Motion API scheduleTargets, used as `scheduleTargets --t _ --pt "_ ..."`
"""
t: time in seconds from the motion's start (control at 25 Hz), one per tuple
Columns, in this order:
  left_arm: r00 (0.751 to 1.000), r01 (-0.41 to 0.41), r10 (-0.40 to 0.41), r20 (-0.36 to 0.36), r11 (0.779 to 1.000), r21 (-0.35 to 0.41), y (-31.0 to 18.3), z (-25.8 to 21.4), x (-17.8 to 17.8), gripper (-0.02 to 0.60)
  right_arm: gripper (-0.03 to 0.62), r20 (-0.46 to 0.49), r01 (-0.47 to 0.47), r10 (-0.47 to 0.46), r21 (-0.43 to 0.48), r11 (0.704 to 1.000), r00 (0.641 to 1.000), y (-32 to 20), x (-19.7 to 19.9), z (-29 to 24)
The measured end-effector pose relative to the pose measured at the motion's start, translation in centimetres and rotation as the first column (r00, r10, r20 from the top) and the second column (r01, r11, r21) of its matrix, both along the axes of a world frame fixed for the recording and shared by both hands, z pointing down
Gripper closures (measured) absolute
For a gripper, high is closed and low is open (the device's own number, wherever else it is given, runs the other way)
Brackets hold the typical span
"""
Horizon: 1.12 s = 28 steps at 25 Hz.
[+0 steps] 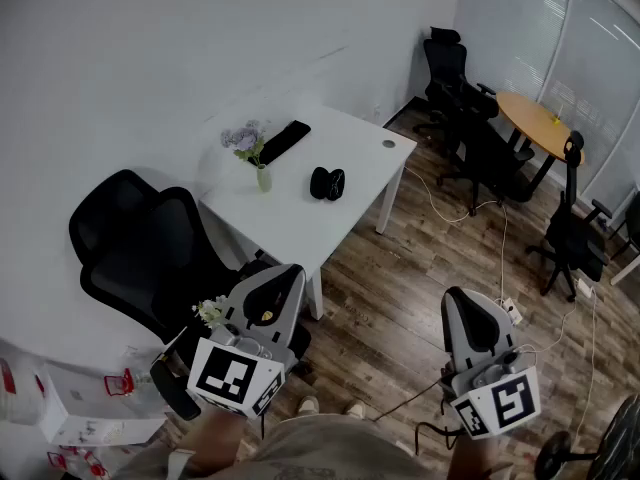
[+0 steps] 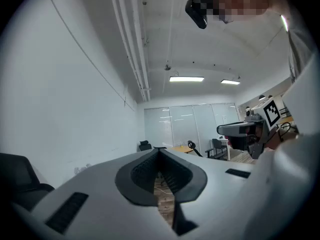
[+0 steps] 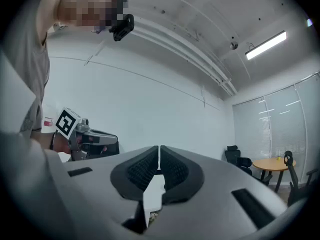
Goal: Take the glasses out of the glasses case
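Nothing is done yet: my left gripper (image 1: 278, 280) and right gripper (image 1: 462, 306) are both pinched closed on nothing. The glasses case (image 1: 327, 183) lies on the white desk (image 1: 290, 223), well apart from both.

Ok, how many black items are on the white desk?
2: a long flat one beside the flowers near the wall, and a rounder one near the white desk's middle. The flowers could hide more.

Ceiling strip lights (image 2: 186, 78) give soft, even light; fisheye distortion bends the edges, and the corners are vignetted dark.
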State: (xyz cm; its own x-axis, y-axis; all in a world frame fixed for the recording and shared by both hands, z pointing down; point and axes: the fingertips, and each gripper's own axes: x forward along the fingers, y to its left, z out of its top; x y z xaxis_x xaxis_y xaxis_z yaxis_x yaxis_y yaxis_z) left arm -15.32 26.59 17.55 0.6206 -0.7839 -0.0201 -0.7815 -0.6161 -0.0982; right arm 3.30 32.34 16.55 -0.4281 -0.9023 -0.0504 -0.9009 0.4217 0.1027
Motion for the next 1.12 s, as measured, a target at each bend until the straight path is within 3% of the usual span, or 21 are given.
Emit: scheduleTargets --t 0.48,0.64,0.68,0.76,1.12 --pt "1.0 -0.009 0.009 -0.026 1.0 -0.014 0.3 0.2 2.6 0.565 0.559 0.025 0.026 -0.025 -0.02 0.999 0.999 -0.3 1.9 0.6" --pt "0.997 0.057 -0.057 -0.046 0.998 -0.011 -0.3 0.4 3.0 0.564 0.559 0.021 0.035 -0.035 -0.03 0.999 0.999 -0.6 3.0 1.3" --pt "0.995 0.077 -0.078 -0.061 0.997 -0.01 -0.6 0.4 3.0 0.551 0.559 0.015 0.035 -0.034 -0.033 0.999 0.999 -0.6 3.3 1.5" --pt "0.993 0.086 -0.088 -0.084 0.996 -0.021 -1.0 0.2 3.3 0.398 0.559 0.006 0.033 -0.033 -0.036 0.999 0.999 -0.8 4.1 1.9" --pt "0.993 0.093 -0.096 -0.069 0.995 -0.045 -1.5 1.2 5.8 0.39 0.559 0.002 0.05 -0.05 -0.066 0.997 0.999 -1.2 7.0 4.0"
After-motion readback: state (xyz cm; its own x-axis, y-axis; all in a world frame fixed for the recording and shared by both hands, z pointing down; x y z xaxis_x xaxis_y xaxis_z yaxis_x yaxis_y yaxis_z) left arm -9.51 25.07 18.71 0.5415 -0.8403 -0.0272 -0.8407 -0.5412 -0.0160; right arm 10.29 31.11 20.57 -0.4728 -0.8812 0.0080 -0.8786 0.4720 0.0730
